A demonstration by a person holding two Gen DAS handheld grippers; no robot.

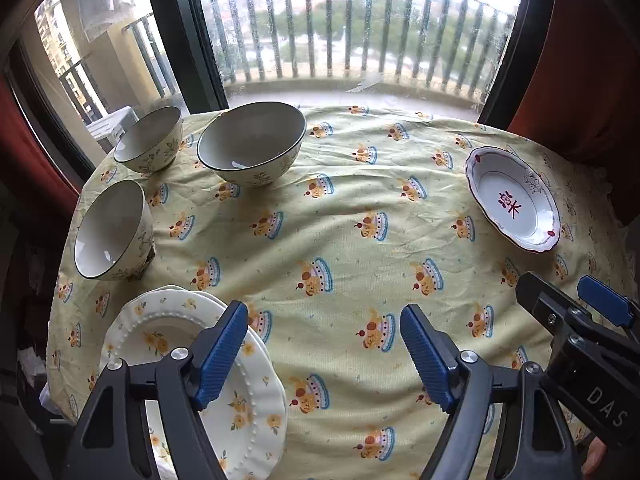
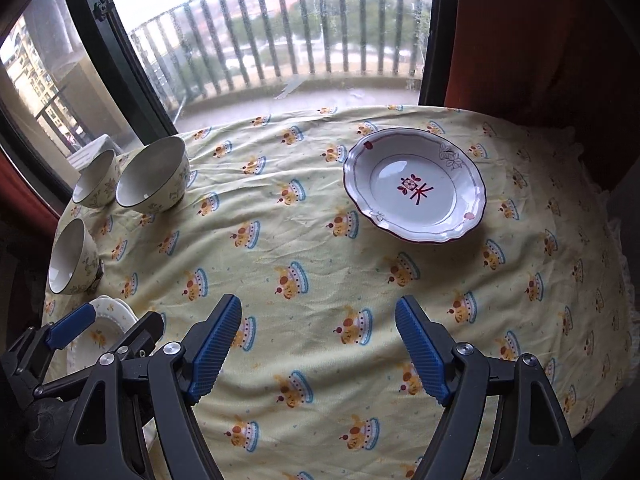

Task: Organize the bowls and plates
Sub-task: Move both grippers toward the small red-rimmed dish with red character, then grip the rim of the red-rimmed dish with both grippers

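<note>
Three cream floral bowls stand at the table's left: a large one [image 1: 252,144] [image 2: 154,180], a small one behind it [image 1: 150,138] [image 2: 96,182], and a third nearer [image 1: 114,230] [image 2: 72,258]. Cream flowered plates [image 1: 240,392] [image 2: 102,330] are stacked at the near left. A white plate with a red character [image 1: 514,200] [image 2: 416,186] lies at the right. My left gripper [image 1: 324,354] is open above the cloth beside the stack, nothing between its fingers. My right gripper [image 2: 318,346] is open over bare cloth, short of the white plate, and also shows as the right gripper [image 1: 568,294] in the left wrist view.
A round table under a yellow patterned tablecloth [image 1: 340,208] [image 2: 320,260] stands against a window with balcony railing [image 1: 340,28]. Red curtains [image 1: 580,60] [image 2: 540,60] hang at the right. The cloth's middle holds no dishes.
</note>
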